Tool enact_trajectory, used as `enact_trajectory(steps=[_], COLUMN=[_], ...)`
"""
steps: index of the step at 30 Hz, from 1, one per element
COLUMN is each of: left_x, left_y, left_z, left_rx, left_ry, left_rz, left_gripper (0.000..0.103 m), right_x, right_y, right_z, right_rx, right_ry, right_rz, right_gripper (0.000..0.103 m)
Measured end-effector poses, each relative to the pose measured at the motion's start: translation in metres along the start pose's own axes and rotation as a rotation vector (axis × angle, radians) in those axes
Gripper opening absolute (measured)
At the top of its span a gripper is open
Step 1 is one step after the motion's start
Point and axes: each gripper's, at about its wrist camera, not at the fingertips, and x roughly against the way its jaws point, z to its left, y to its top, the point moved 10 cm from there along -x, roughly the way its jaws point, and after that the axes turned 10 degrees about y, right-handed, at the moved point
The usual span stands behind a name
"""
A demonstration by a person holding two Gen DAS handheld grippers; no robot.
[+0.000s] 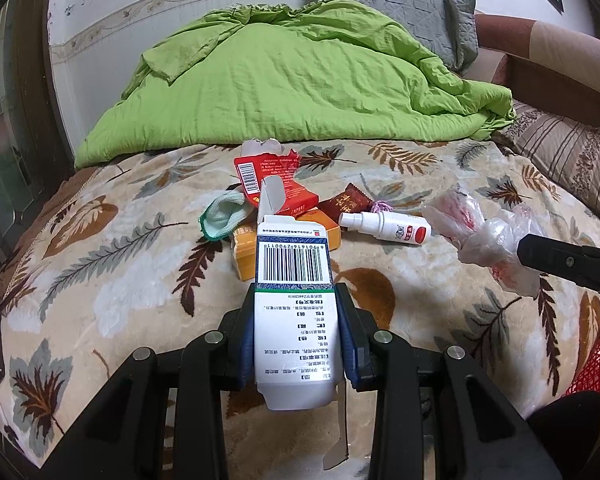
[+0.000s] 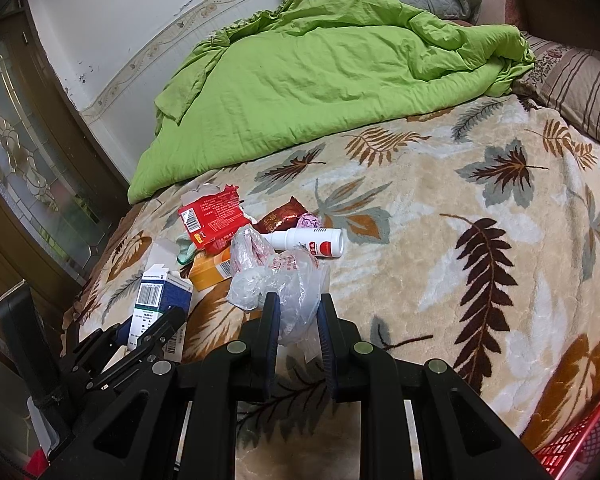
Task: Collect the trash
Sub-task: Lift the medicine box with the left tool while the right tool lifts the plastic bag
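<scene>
My left gripper [image 1: 296, 292] is shut on a blue and white carton [image 1: 294, 280] with a barcode, held above the leaf-patterned blanket; it also shows in the right wrist view [image 2: 160, 300]. My right gripper [image 2: 298, 304] is shut on a crumpled clear plastic bag [image 2: 276, 276], also seen in the left wrist view [image 1: 488, 236]. On the blanket lies a pile of trash: a torn red box [image 1: 268, 176], an orange box [image 1: 248, 252], a dark red wrapper [image 1: 348, 202], a white spray bottle [image 1: 384, 226] and a green-edged cloth [image 1: 224, 216].
A green quilt [image 1: 292, 76] is bunched at the back of the bed, with a grey pillow [image 1: 420, 12] behind it. A striped pillow [image 2: 580, 84] lies at the right. A red mesh basket [image 1: 596, 360] sits at the bed's lower right edge [image 2: 580, 444]. A glass-panelled door [image 2: 24, 168] stands at the left.
</scene>
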Motion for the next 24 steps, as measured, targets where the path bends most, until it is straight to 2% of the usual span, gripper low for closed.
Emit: enact_trajectory(steps=[24], left_x=[0.0024], left_y=[-0.0003], left_z=[-0.0030], left_rx=[-0.002], left_ry=[0.005], left_rz=[-0.004], left_gripper=[0.033], right_x=[0.0016], right_y=[0.0009], right_z=[-0.0038], right_rx=[-0.009], right_ry=[-0.002], right_rz=[-0.004], right_gripper=[0.021])
